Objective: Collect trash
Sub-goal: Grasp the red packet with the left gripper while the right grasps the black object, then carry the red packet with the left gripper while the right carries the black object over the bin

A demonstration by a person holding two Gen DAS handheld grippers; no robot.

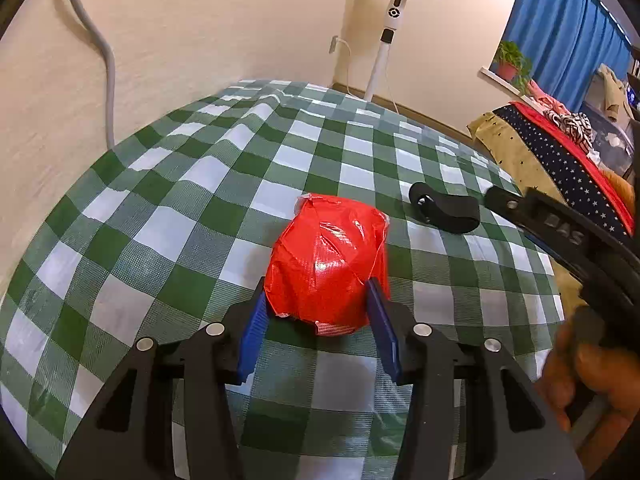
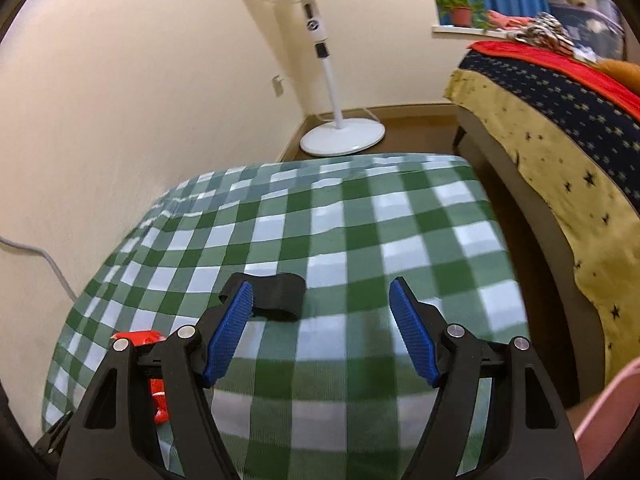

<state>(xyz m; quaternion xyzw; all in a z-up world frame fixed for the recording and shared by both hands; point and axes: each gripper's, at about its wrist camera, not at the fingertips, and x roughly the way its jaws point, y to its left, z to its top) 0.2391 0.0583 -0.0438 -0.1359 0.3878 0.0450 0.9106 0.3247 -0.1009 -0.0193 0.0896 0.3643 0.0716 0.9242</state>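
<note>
Presently: red wrapper (image 1: 330,260) on the checked tablecloth (image 1: 192,200), between the left gripper (image 1: 320,308) pads.
Crumpled, glossy, creased plastic; pads touch both sides. Right gripper (image 2: 322,300) spread wide, holding nothing.

Red wrapper (image 1: 330,264) on green-and-white checked tablecloth (image 1: 168,208); blue-padded black left gripper (image 1: 316,316).

The left claw (image 1: 318,300) has its 2 blue pads (image 1: 253,340) on both sides of a red crumpled wrapper (image 1: 330,260), which lies on the green checked surface (image 1: 160,220). A black strap (image 1: 444,210) lies near, to the right.
</note>
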